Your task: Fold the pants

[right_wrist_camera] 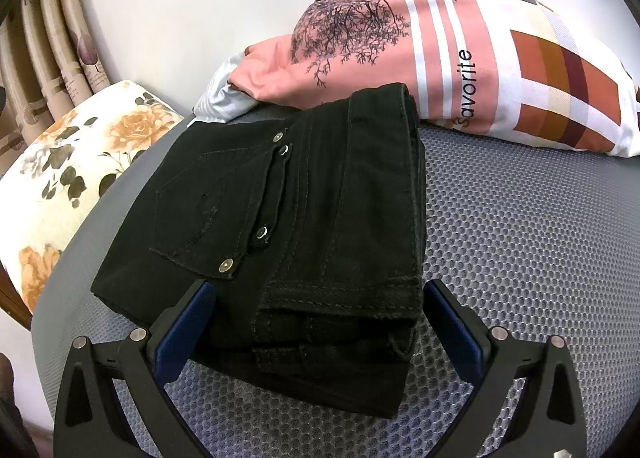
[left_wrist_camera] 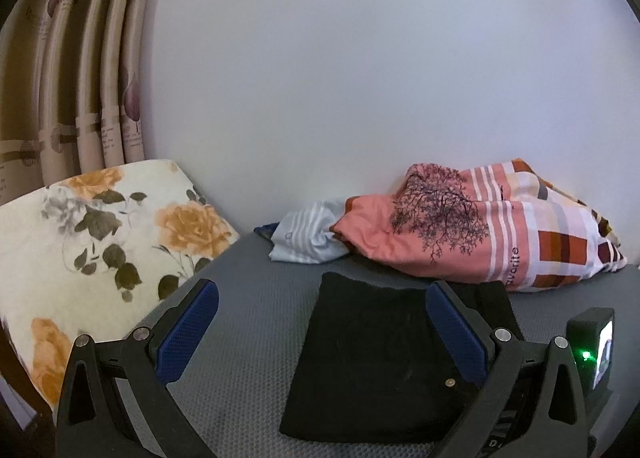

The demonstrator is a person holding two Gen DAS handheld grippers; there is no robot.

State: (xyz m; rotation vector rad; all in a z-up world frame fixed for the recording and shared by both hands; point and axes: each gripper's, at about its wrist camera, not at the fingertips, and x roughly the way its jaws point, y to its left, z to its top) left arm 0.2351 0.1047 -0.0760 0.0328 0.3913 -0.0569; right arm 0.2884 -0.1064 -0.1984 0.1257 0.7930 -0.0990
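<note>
The fingers of the left gripper are spread wide, their blue ribbed pads bare, and nothing is gripped between them; whether they touch the cloth below cannot be told. The right gripper is likewise held wide open, its blue pads set to either side of the near end of the black pants, with no clamping seen. The pants are folded into a thick, compact rectangle of several layers, made of dark denim with raised seams, a back pocket and small silver rivets. They are laid on a grey mat with a dimpled, honeycomb-like surface. At the far right, a soft pink pillow printed with a black tree, white stripes and rust checks is pressed against the plain wall. At the far left, a cream cushion with orange roses is seen, and behind it ribbed beige curtains.
</note>
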